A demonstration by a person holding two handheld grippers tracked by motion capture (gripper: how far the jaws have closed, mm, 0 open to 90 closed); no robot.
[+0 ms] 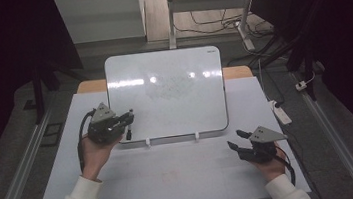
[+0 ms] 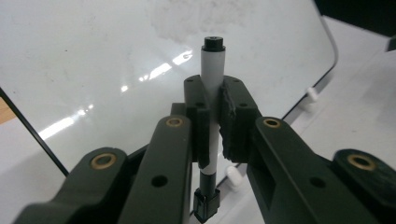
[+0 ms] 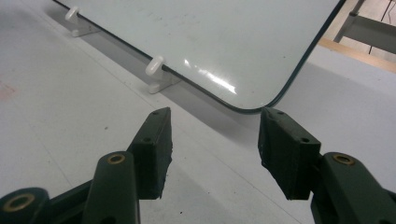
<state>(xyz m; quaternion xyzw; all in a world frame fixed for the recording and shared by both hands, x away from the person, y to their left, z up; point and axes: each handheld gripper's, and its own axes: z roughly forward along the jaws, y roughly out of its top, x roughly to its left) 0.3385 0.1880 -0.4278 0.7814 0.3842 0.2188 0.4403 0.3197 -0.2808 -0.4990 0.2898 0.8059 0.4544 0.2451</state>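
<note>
The left claw (image 1: 127,121) is clamped on a marker (image 2: 212,79), which stands upright between its pads with the cap end above them and the other end below. Just ahead of that claw leans the whiteboard (image 1: 166,93), propped on two small white feet (image 3: 156,67). Its surface carries only a faint grey smudge near the middle, so the marker looks picked up and ready, with any writing probably yet to come. The right claw (image 1: 235,140) hovers low over the table (image 1: 173,180) with its jaws apart and nothing between them, the board's lower corner just beyond. Nothing lies between the marker and the board; a power strip (image 1: 281,114) sits off to the right claw's outer side.
</note>
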